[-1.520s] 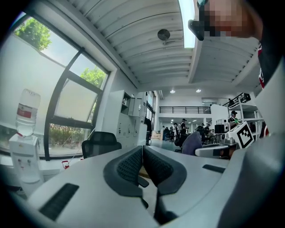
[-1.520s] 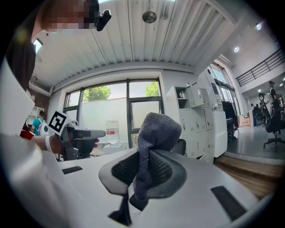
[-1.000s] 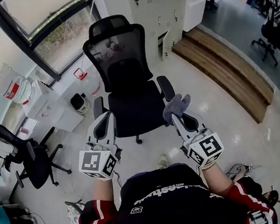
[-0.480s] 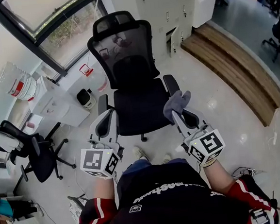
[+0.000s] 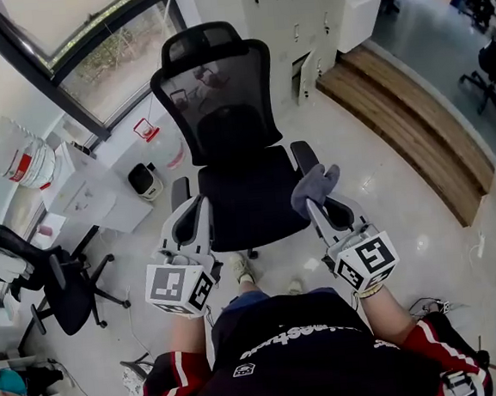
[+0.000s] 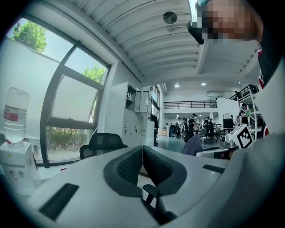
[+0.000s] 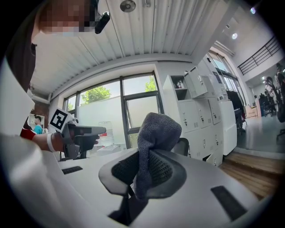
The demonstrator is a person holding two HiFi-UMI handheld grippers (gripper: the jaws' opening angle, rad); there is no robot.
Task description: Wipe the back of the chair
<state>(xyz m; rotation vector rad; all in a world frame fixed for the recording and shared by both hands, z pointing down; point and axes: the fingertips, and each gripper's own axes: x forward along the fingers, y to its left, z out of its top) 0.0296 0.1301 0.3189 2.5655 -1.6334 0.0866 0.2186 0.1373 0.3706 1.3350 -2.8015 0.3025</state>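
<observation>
A black office chair point(image 5: 227, 151) faces me, its mesh back point(image 5: 215, 96) and headrest rising behind the seat. My right gripper point(image 5: 315, 197) is shut on a grey cloth point(image 5: 313, 187), which hangs just beside the chair's right armrest. The cloth point(image 7: 153, 142) stands up bunched between the jaws in the right gripper view. My left gripper point(image 5: 190, 222) is shut with nothing in it, over the left armrest; its pads point(image 6: 133, 164) meet in the left gripper view, where the chair's headrest point(image 6: 101, 143) shows beyond.
A second black chair point(image 5: 57, 287) stands at the left. A white unit point(image 5: 88, 194) with a water bottle point(image 5: 20, 157) sits under the window, white lockers point(image 5: 300, 7) stand behind the chair, and a wooden step point(image 5: 414, 126) runs along the right.
The chair has drawn closer in the head view. Both grippers keep their pose, the right one still holding the cloth.
</observation>
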